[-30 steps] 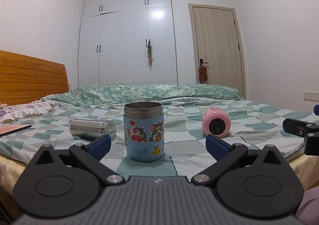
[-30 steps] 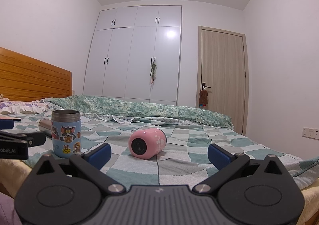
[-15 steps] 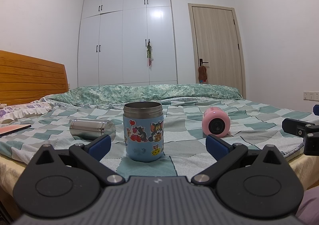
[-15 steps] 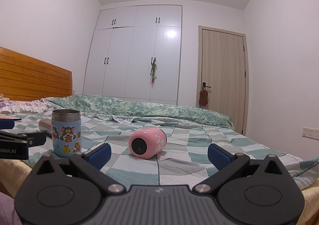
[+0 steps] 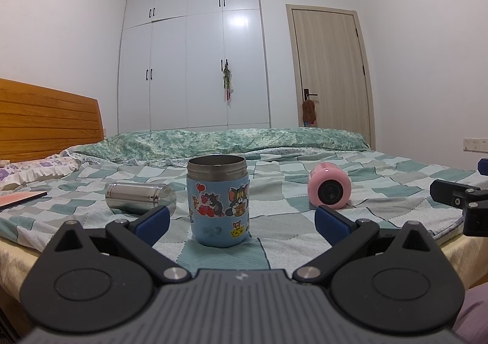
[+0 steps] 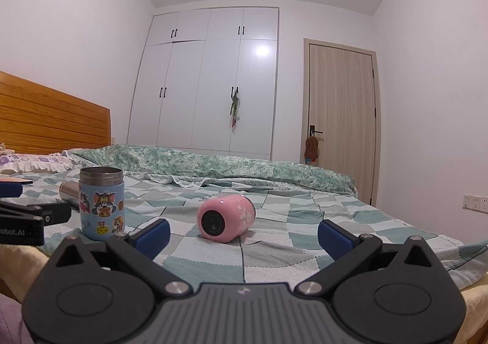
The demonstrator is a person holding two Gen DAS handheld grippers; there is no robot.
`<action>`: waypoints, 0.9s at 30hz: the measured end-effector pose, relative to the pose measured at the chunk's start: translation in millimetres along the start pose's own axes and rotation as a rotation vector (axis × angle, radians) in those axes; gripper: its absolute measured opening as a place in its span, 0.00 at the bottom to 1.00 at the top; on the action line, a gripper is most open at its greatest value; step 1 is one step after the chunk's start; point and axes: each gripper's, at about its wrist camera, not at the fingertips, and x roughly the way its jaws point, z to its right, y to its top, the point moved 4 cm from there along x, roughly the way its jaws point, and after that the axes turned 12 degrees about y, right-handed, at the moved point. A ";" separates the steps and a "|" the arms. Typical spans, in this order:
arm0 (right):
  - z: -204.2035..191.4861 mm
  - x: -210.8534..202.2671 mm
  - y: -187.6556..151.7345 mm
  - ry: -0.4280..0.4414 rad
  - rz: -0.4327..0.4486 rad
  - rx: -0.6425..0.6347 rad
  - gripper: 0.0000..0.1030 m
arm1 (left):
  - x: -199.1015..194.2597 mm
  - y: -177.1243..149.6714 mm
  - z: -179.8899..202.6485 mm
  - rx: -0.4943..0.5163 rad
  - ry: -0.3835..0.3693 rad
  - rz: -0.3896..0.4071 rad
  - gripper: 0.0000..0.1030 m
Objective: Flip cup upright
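A blue cartoon-sticker cup [image 5: 218, 202] stands upright on the checked bedspread, straight ahead of my open, empty left gripper [image 5: 242, 223]. A pink cup [image 5: 329, 190] lies on its side to its right, base toward me. A steel cup [image 5: 138, 197] lies on its side to the left. In the right wrist view the pink cup [image 6: 225, 218] lies just beyond my open, empty right gripper [image 6: 244, 237], and the blue cup [image 6: 101, 203] stands at the left.
The bed's front edge [image 5: 18, 252] is just under both grippers. A folded green quilt [image 5: 231, 142] lies across the far side. A wooden headboard [image 5: 45, 121] and a pillow [image 5: 33, 168] are at left. A pink-covered book [image 5: 18, 199] lies near the left edge.
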 end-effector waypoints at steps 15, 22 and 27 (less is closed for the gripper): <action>66.4 32.4 24.3 0.074 -0.138 0.036 1.00 | 42.2 40.5 72.1 0.159 -0.181 -0.124 1.00; 123.6 81.5 27.8 0.129 -0.257 0.035 1.00 | 104.8 69.6 132.8 0.274 -0.221 -0.214 1.00; 154.8 124.0 26.2 0.184 -0.343 0.036 1.00 | 154.4 84.7 168.5 0.331 -0.204 -0.313 1.00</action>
